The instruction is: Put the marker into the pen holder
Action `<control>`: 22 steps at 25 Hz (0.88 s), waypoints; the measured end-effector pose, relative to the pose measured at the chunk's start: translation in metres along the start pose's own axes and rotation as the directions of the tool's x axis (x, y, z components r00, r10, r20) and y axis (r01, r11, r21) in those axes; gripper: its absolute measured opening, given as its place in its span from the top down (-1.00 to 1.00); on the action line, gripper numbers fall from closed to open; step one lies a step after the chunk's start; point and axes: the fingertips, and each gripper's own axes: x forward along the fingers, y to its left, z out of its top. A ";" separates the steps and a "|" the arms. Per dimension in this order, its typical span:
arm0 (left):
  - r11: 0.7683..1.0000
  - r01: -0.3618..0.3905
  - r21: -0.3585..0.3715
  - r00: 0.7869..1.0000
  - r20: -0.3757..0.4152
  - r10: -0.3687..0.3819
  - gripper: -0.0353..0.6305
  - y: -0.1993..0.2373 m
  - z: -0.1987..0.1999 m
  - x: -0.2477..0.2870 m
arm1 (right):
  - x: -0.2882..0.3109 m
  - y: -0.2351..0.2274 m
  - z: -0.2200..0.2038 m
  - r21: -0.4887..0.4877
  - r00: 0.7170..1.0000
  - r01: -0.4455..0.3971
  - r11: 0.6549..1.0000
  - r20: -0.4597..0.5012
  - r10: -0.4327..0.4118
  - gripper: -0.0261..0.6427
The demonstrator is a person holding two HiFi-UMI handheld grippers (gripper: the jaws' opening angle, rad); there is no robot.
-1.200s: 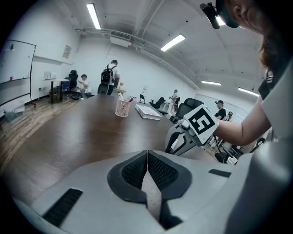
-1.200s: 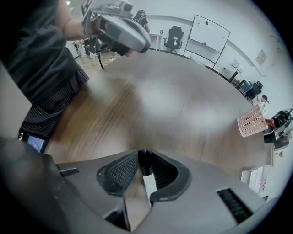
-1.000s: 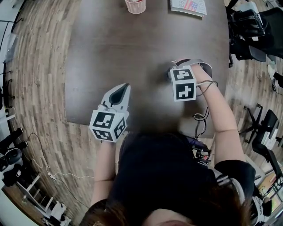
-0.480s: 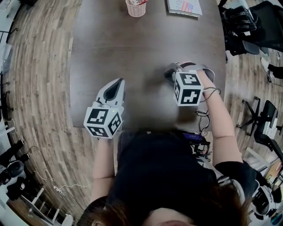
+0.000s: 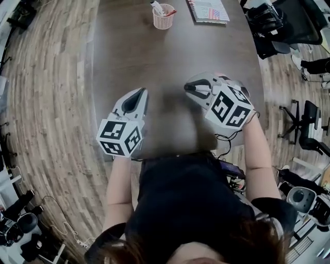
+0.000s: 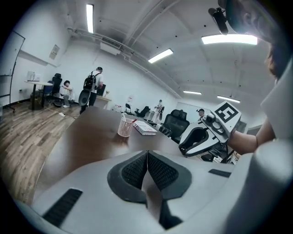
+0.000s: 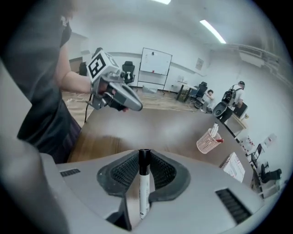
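Note:
A white marker (image 7: pixel 143 187) with a black cap stands between the pads of my right gripper (image 7: pixel 144 170), which is shut on it. In the head view that right gripper (image 5: pixel 192 87) hangs above the dark table (image 5: pixel 149 56), right of centre. The pink mesh pen holder (image 5: pixel 163 16) stands at the table's far end with pens in it; it also shows as the pen holder (image 7: pixel 208 140) ahead and to the right, and as the pen holder (image 6: pixel 125 127). My left gripper (image 5: pixel 140 98) hovers over the near left of the table, its pads (image 6: pixel 137 169) pressed together with nothing between them.
A booklet (image 5: pixel 208 10) lies to the right of the pen holder at the far edge. Office chairs (image 5: pixel 276 23) crowd the table's right side, and gear sits on the wooden floor (image 5: pixel 46 103) at left. People are in the room's background.
My right gripper has risen off the table and rolled, carrying the marker. The left gripper has also lifted and shifted a little. The pen holder now shows further into the head view.

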 end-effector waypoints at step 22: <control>0.980 -0.106 0.168 0.991 0.094 0.091 0.81 0.029 0.090 0.068 | -0.058 -0.128 0.100 0.360 0.787 0.096 0.928 0.544 -0.292 0.66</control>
